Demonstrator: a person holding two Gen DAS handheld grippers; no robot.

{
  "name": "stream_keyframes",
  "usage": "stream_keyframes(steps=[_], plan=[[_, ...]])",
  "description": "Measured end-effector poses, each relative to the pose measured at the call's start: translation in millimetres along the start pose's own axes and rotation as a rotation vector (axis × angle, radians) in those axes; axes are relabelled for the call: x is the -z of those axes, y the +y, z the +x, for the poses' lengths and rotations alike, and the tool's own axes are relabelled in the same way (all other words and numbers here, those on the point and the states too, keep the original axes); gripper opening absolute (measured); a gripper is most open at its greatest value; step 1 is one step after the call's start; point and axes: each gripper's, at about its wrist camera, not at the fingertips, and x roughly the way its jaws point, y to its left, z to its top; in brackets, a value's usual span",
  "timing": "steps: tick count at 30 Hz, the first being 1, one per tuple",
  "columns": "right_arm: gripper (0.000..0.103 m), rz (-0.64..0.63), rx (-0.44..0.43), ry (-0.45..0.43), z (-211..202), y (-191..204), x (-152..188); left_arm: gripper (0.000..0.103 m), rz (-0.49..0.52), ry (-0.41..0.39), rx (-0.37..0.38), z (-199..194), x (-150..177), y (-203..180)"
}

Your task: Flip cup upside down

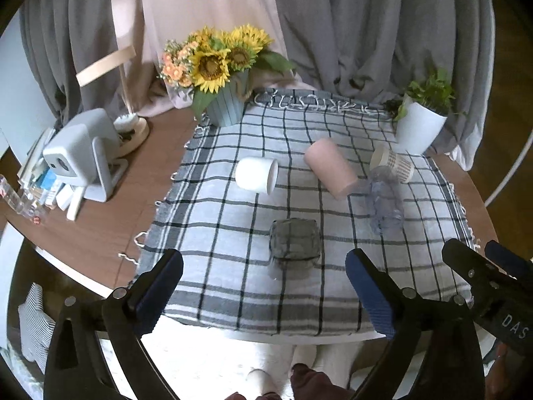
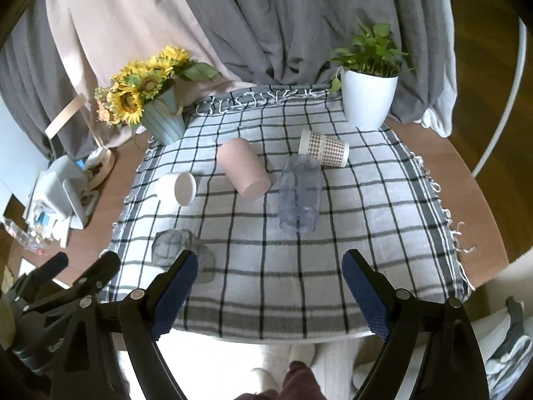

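Note:
Several cups lie on their sides on a checked cloth (image 1: 233,283). A smoky clear glass (image 1: 294,248) lies nearest; it also shows in the right wrist view (image 2: 181,255). Farther back lie a white cup (image 1: 256,174) (image 2: 176,188), a pink cup (image 1: 331,168) (image 2: 243,168), a clear bluish tumbler (image 1: 384,201) (image 2: 299,193) and a checked paper cup (image 1: 393,163) (image 2: 324,148). My left gripper (image 1: 265,286) is open and empty, just short of the smoky glass. My right gripper (image 2: 269,286) is open and empty, over the cloth's near edge; it shows at the lower right of the left wrist view (image 1: 479,260).
A sunflower pot (image 1: 226,103) stands at the back left and a white plant pot (image 1: 418,126) at the back right. A white device (image 1: 80,156) and clutter sit on the brown table (image 1: 110,230) to the left. Grey curtains hang behind.

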Motion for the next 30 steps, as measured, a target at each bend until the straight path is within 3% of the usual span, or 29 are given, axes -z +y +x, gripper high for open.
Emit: stream_keyframes(steps=[14, 30], plan=[[0.088, -0.001, 0.012, -0.105, -60.2, 29.0, 46.0, 0.102, 0.007, -0.083, -0.003, -56.7, 33.8, 24.5], [0.089, -0.015, 0.033, -0.157, -80.2, 43.9, 61.4, 0.102, 0.021, -0.138, -0.015, -73.0, 39.3, 35.2]])
